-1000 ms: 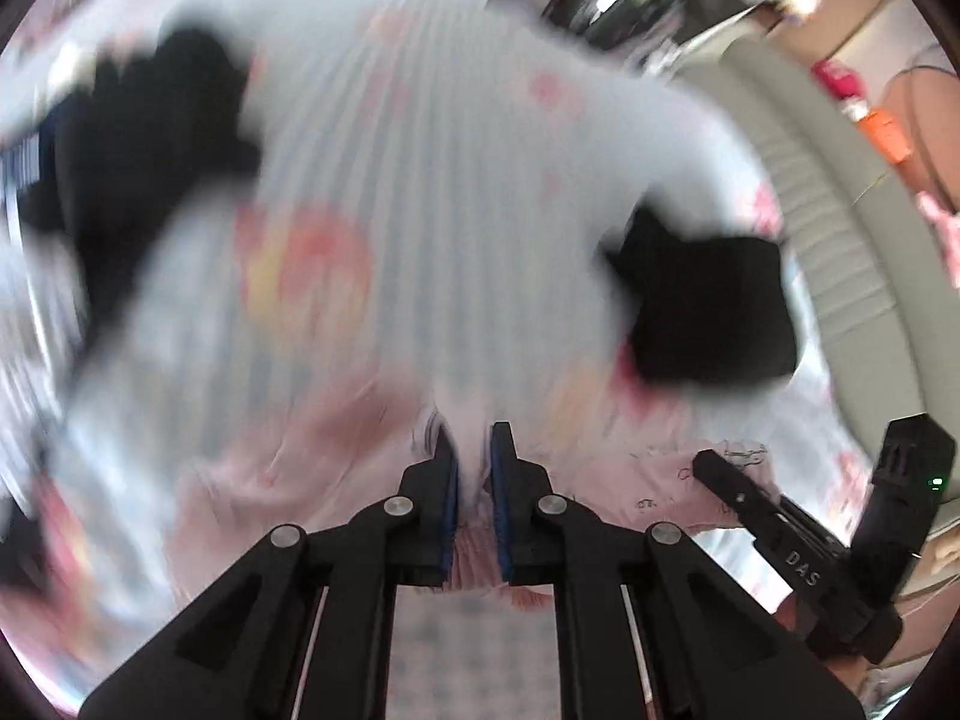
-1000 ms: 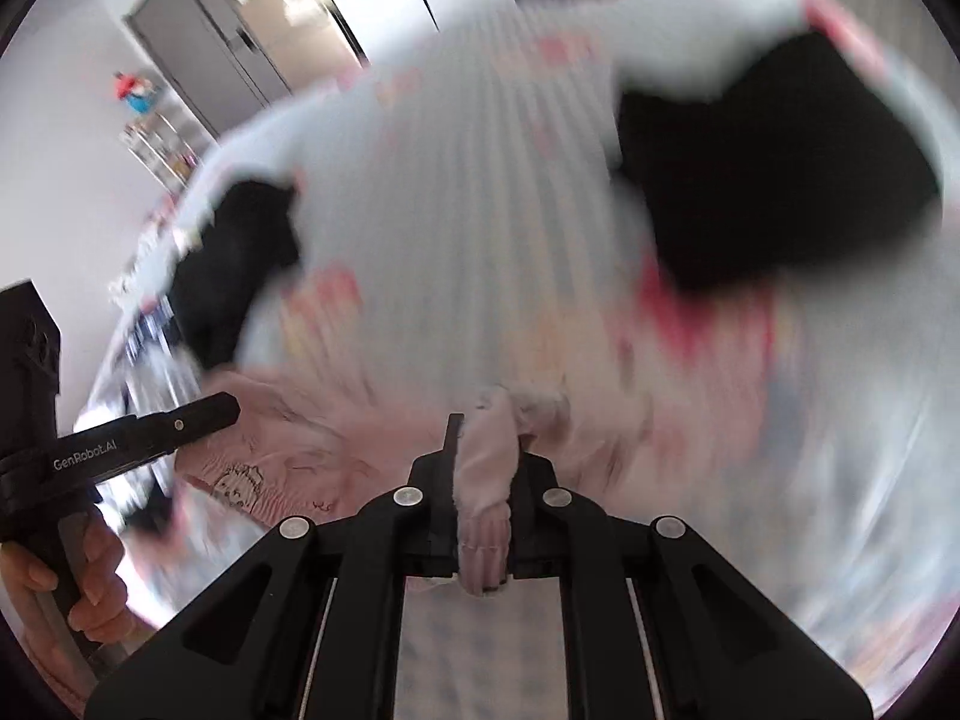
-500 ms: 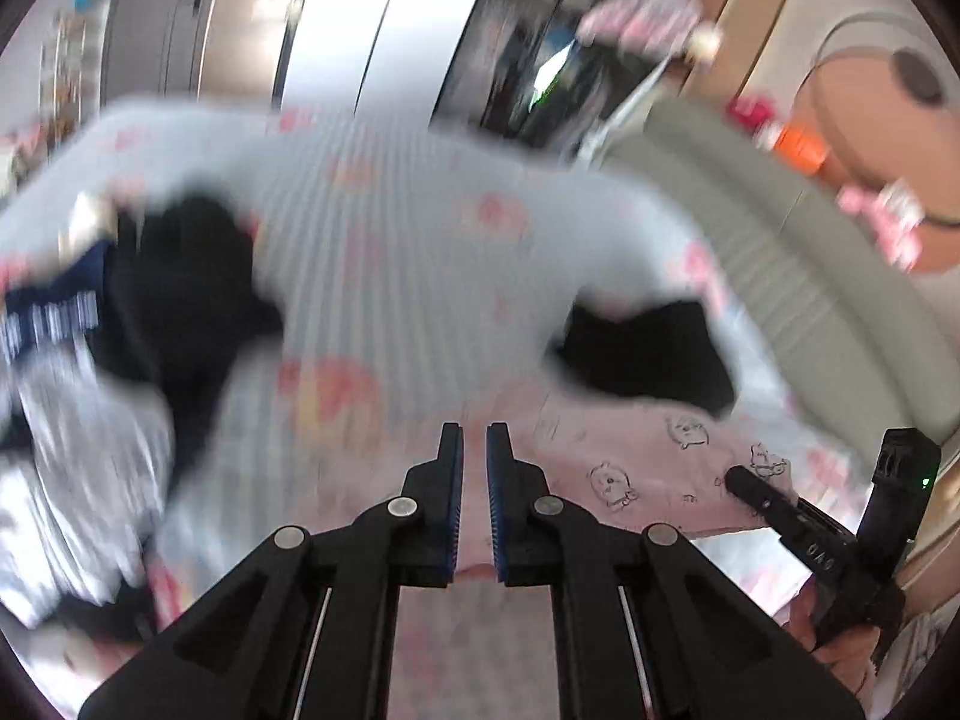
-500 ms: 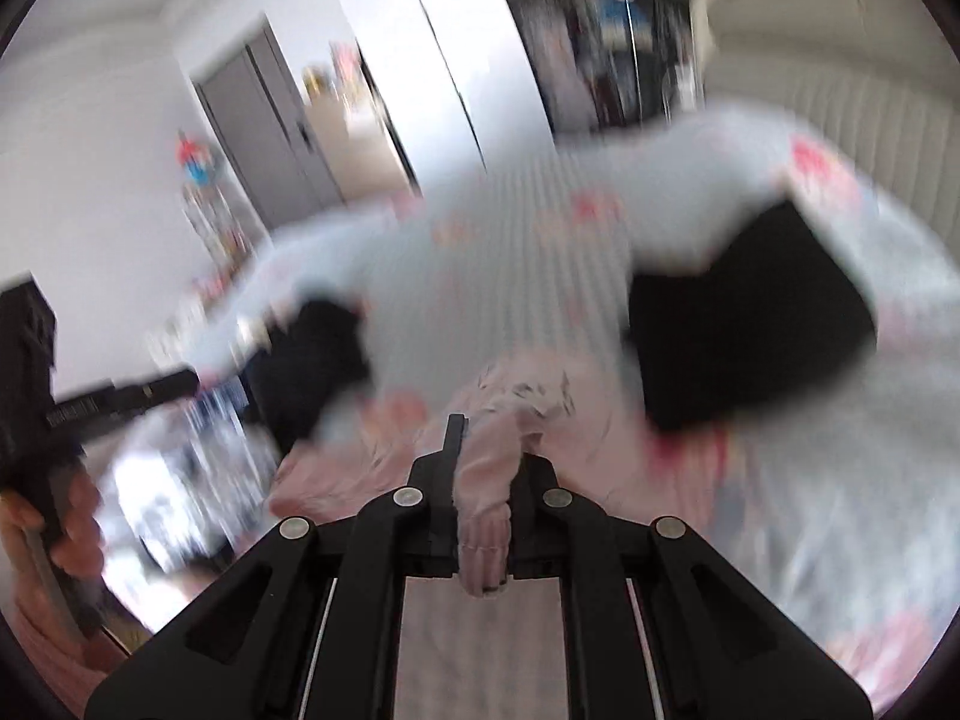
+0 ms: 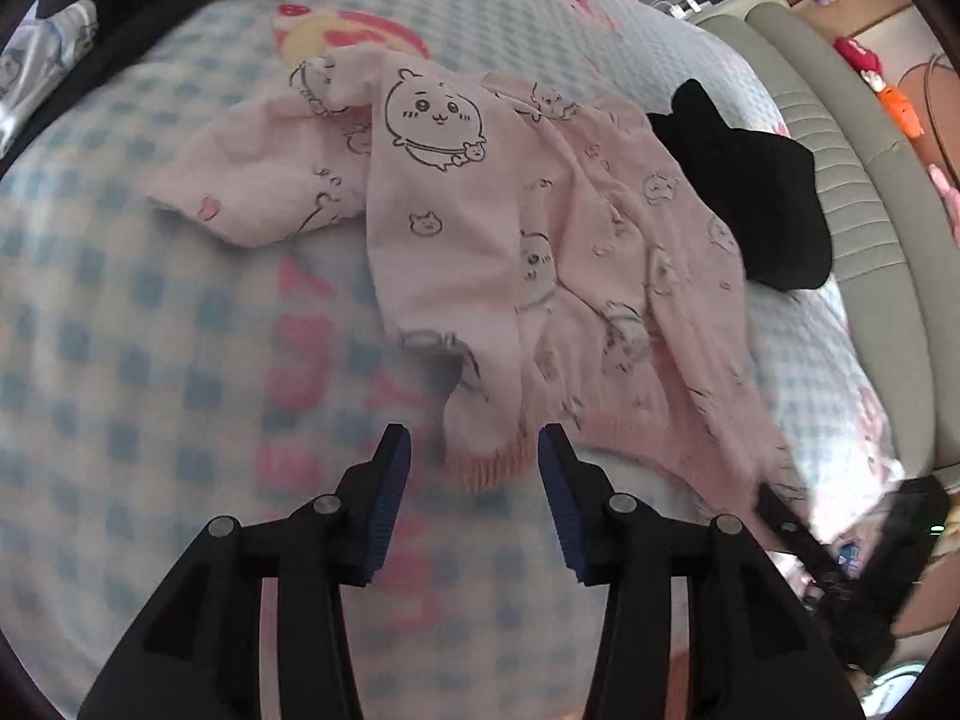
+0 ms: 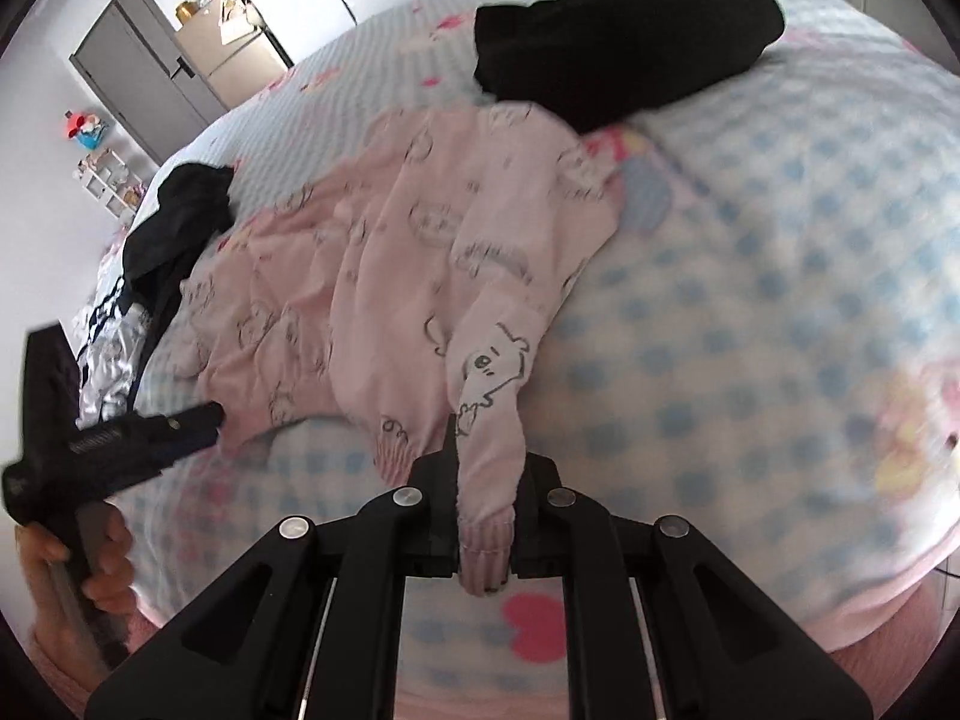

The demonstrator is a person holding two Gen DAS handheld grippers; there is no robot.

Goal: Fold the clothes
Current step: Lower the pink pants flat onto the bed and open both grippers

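Pink cartoon-print garment (image 5: 516, 228) crumpled on checked bedspread (image 5: 150, 312), left gripper (image 5: 474, 450) jaws just opened, ribbed cuff (image 5: 489, 465) loose between them, black garment (image 5: 756, 192) beside; right wrist view, right gripper (image 6: 483, 516) clamped on pink sleeve cuff (image 6: 483, 546), hand (image 6: 102, 564) at left.

Left of my left claw (image 5: 474, 468) the blue-checked bedspread (image 5: 150, 360) lies bare; ahead sprawls the crumpled pink cartoon-print garment (image 5: 516, 210), a black folded cloth (image 5: 762, 192) beyond.
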